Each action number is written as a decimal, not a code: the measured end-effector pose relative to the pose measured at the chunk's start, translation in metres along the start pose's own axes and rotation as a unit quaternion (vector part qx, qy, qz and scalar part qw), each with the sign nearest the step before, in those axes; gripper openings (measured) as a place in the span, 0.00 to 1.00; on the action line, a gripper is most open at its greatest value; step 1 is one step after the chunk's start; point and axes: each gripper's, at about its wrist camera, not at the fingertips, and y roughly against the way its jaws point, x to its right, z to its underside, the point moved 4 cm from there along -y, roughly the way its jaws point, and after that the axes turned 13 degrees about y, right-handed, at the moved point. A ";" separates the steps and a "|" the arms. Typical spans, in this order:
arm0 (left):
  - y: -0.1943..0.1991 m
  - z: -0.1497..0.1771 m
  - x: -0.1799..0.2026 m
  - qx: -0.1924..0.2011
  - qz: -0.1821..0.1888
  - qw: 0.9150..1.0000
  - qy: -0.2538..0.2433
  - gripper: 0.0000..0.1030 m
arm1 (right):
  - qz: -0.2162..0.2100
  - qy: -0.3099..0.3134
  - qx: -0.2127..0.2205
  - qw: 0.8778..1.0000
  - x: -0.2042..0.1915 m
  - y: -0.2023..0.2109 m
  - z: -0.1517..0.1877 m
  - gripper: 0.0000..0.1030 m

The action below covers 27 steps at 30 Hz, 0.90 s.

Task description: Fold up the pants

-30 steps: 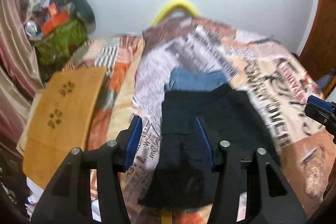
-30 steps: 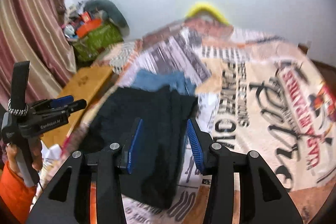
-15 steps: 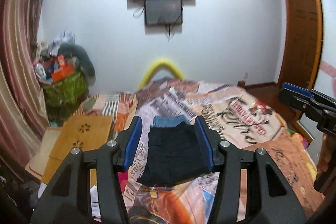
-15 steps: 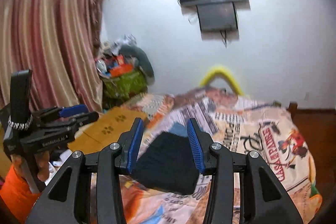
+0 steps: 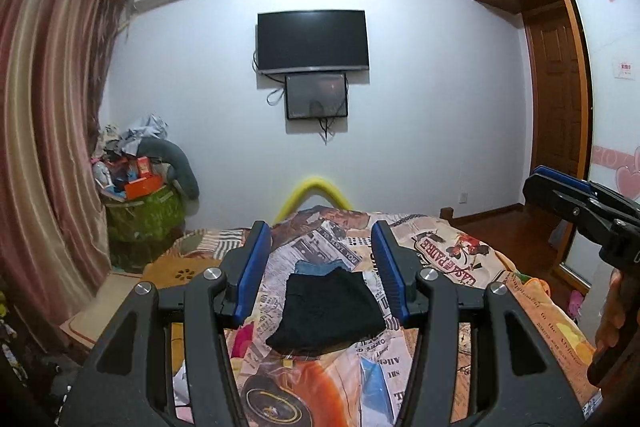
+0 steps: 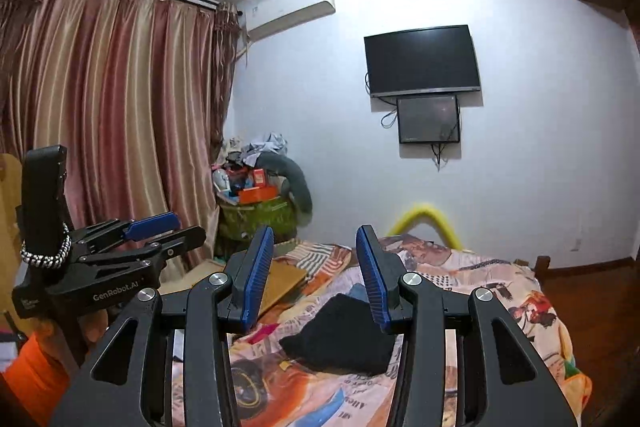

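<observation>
Left hand-held gripper (image 5: 320, 271), right hand-held gripper (image 6: 315, 277): part open, empty, drawn back and raised from close over the bed (image 5: 460, 267) | black pants (image 5: 326, 311): folded compact on bed, blue garment (image 5: 314, 267) behind | fold judged complete.

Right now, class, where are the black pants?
In both views the black pants lie folded on the bed, over blue jeans, clear of both open grippers.
</observation>
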 end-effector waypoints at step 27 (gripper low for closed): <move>0.052 0.021 -0.004 0.032 -0.008 0.999 0.035 0.99 | 0.056 0.007 -0.010 0.998 -0.016 0.024 0.015 0.99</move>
